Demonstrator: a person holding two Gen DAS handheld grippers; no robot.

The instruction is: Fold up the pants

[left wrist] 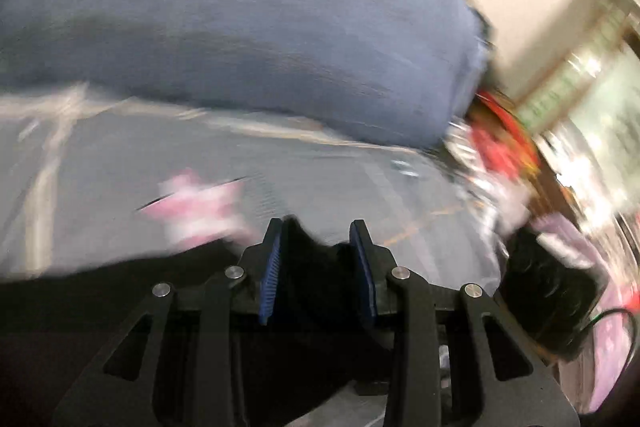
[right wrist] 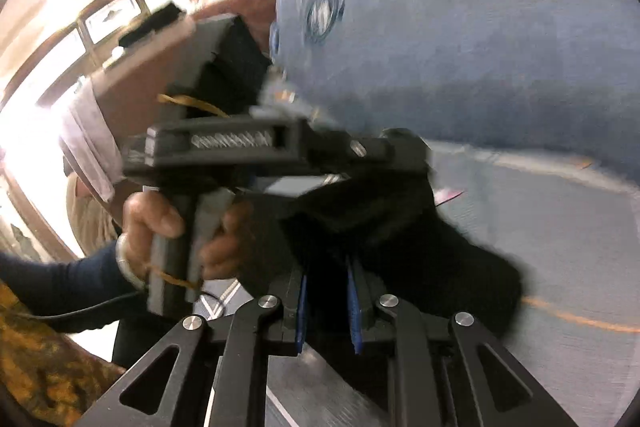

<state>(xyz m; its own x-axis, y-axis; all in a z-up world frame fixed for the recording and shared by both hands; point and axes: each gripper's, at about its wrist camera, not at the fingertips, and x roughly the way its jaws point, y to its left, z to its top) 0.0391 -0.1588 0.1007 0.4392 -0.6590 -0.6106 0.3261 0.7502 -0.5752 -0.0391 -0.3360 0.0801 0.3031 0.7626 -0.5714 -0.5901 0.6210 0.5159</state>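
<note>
The pants [left wrist: 316,261] are black cloth, blurred in both views. In the left wrist view my left gripper [left wrist: 318,227] has its blue pads [left wrist: 272,267] pressed on a bunch of that cloth, which fills the gap between them. In the right wrist view my right gripper [right wrist: 326,271] is shut on another part of the black pants [right wrist: 420,247], which hang out to the right of it. A little above it and to the left, the left gripper [right wrist: 406,149] shows from the side, held by a hand [right wrist: 160,223] in a dark blue sleeve, with black cloth at its tip.
Under the pants lies a grey sheet [left wrist: 340,179] with pale and orange lines. A big blue cushion [left wrist: 260,27] lies behind it. A pink item [left wrist: 196,207] rests on the sheet at the left. Red clutter [left wrist: 496,143] and a black boxy thing with a cable [left wrist: 548,295] are at the right.
</note>
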